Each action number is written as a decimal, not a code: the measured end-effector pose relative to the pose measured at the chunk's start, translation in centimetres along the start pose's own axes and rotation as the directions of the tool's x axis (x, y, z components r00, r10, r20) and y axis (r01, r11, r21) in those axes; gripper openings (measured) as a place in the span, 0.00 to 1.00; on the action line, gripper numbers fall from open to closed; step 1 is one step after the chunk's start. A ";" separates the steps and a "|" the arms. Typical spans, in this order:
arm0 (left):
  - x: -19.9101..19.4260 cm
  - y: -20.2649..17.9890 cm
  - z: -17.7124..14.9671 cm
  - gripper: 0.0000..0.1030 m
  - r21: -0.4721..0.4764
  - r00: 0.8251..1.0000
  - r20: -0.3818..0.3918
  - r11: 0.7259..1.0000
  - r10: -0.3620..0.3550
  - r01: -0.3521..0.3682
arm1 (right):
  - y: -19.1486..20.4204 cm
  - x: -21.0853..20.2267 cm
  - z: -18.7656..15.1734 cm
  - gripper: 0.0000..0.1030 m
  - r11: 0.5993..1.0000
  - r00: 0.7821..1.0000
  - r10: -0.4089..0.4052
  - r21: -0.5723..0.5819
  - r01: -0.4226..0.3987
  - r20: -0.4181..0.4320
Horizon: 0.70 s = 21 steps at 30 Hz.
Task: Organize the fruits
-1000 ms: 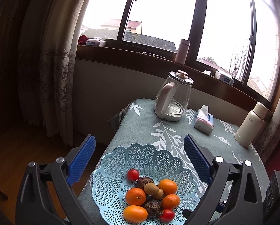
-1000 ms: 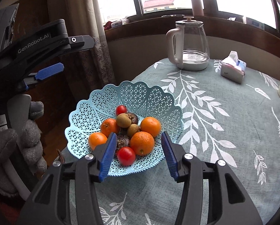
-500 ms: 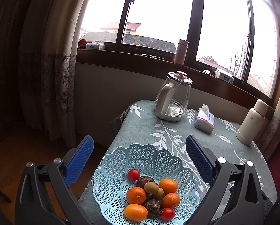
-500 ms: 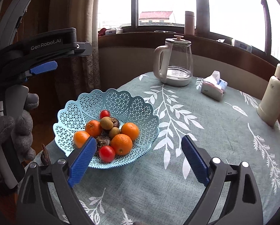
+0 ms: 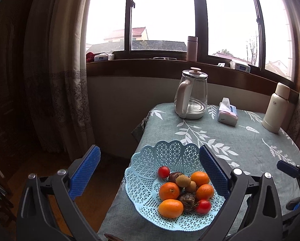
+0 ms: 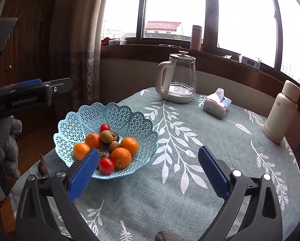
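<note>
Fruits lie heaped in a pale blue lattice basket (image 6: 129, 120) that sits close to the near-left edge of the tabletop (image 6: 210, 140). Count: four oranges, e.g. (image 6: 120, 157); two red cherry tomatoes, e.g. (image 6: 106, 166); two brown kiwi-like fruits, e.g. (image 6: 106, 136); two dark, rough-skinned fruits, e.g. (image 5: 187, 198) — ten pieces in one basket. Behind them stand one glass kettle (image 6: 179, 78), one tissue pack (image 6: 217, 105) and one cream flask (image 6: 281, 112).

The left tool (image 5: 150, 172) hangs wide, holding nothing, above the basket's outer side and partly beyond the tabletop edge. The right tool (image 6: 147, 170) is likewise wide and holding nothing, above the cloth beside the basket, its left finger overlapping the rim in view.

Likely hazards: the pile is loose and rounded, so lifting a lower piece could send the tomatoes rolling; a push on the light basket might slide it off the edge — the soft tomatoes may also bruise under a hard squeeze.
</note>
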<state>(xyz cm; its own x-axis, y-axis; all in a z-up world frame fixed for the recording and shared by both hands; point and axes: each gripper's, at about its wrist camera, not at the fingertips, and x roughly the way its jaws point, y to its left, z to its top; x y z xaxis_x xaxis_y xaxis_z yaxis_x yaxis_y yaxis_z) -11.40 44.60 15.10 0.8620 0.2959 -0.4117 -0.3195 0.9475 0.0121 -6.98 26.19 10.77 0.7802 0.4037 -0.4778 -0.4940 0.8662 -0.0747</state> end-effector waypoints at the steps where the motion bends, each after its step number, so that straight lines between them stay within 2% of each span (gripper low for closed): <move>1: -0.3 0.4 -0.5 0.97 -0.005 1.000 -0.001 1.000 0.010 -0.010 | 0.1 0.0 -0.1 0.95 1.000 1.000 -0.002 0.001 0.002 -0.001; 8: -2.2 1.3 -3.3 0.97 0.015 0.996 0.021 0.996 0.091 -0.092 | 1.0 0.3 -0.5 0.95 0.998 0.999 -0.053 -0.040 0.053 -0.008; 14: -2.7 -0.4 -4.5 0.97 0.081 0.996 0.024 0.993 0.086 -0.088 | 1.6 0.4 -0.9 0.95 0.994 0.997 -0.078 -0.075 0.078 -0.008; 18: -1.9 -1.5 -5.6 0.97 0.144 0.990 0.012 0.980 0.139 -0.139 | 1.5 0.5 -1.1 0.95 0.992 0.996 -0.092 -0.082 0.091 -0.004; 21: -1.5 -2.0 -6.2 0.97 0.171 0.991 -0.008 0.976 0.137 -0.134 | 1.7 0.6 -1.4 0.95 0.989 0.994 -0.108 -0.097 0.107 -0.002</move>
<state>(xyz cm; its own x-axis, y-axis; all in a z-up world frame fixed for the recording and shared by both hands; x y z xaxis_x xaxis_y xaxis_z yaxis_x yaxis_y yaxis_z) -14.48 41.54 10.05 0.8069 0.4222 -0.4130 -0.3599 0.9060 0.2230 -7.89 27.47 9.19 0.8282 0.3070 -0.4689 -0.4424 0.8718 -0.2105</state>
